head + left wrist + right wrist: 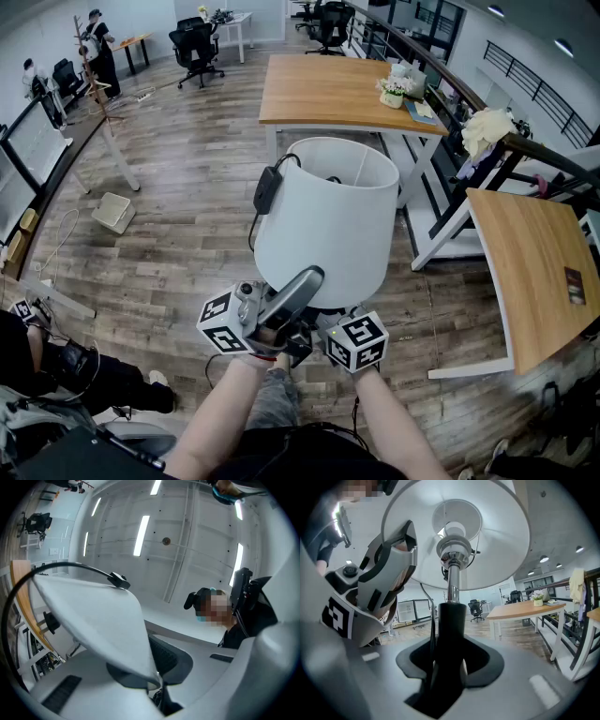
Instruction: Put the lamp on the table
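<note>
I hold the lamp in the air in front of me. Its white shade [328,216] fills the middle of the head view, with a black cord and switch [267,187] hanging at its left. My left gripper [286,305] points up and is shut on the shade's lower rim [140,667], which runs down into the left gripper [157,686]. Under the shade, my right gripper [450,663] is shut on the lamp's black stem [452,620], below the chrome socket [452,550]. The lamp's base is hidden.
A wooden table [319,103] stands ahead with a flower pot [394,92] on it. A second wooden table [534,253] is at my right. A white box [113,212] lies on the plank floor at left. Office chairs [197,47] stand far off.
</note>
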